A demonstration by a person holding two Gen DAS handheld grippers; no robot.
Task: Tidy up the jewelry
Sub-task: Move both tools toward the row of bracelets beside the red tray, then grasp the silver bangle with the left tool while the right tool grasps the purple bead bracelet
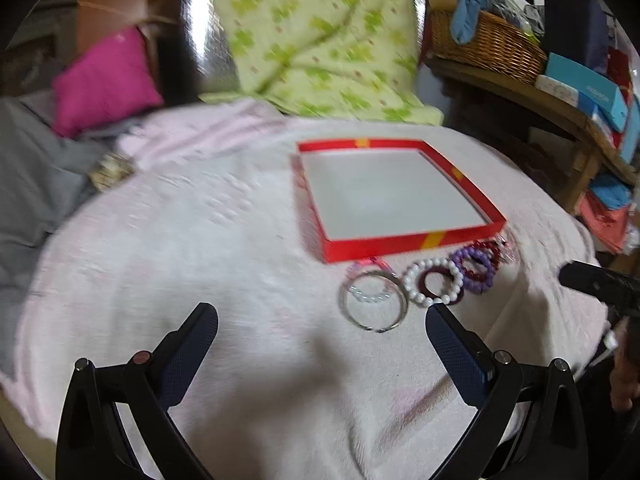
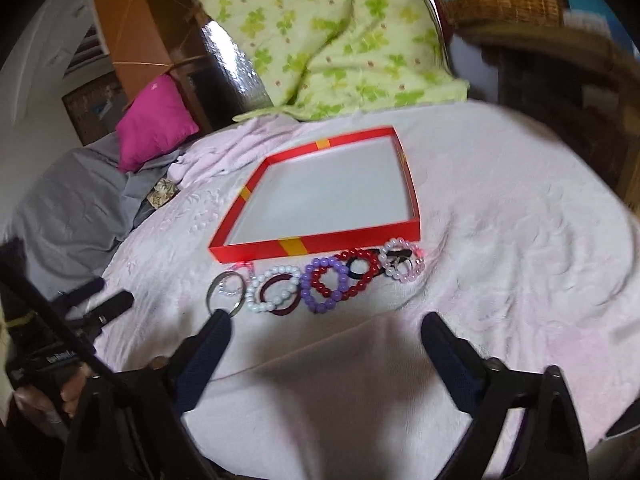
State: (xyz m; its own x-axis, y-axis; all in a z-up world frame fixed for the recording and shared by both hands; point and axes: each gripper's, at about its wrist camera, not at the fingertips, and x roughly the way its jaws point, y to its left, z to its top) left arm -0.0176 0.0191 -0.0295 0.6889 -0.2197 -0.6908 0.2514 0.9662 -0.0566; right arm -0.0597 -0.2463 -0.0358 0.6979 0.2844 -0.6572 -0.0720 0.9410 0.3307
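Both grippers hung above a pale pink textured blanket (image 1: 200, 240), each with its dark blue padded fingers spread wide apart and holding nothing: the left gripper (image 1: 322, 320) near a thin silver metal bangle (image 1: 374, 302), the right gripper (image 2: 326, 324) just short of the jewelry row. That row lay on the blanket along the near wall of a shallow red cardboard box lid with yellow stripes (image 2: 256, 250), its white inside bare. From left to right sat the silver bangle (image 2: 225, 293), a white pearl-bead bracelet (image 2: 272, 289) over a dark maroon ring, a purple bead bracelet (image 2: 326, 290), a red bead bracelet (image 2: 362, 274) and a pale pink bead bracelet (image 2: 402, 266), overlapping one another. Behind the box lay a green floral quilt (image 2: 332, 36) and a magenta cushion (image 2: 154, 124).
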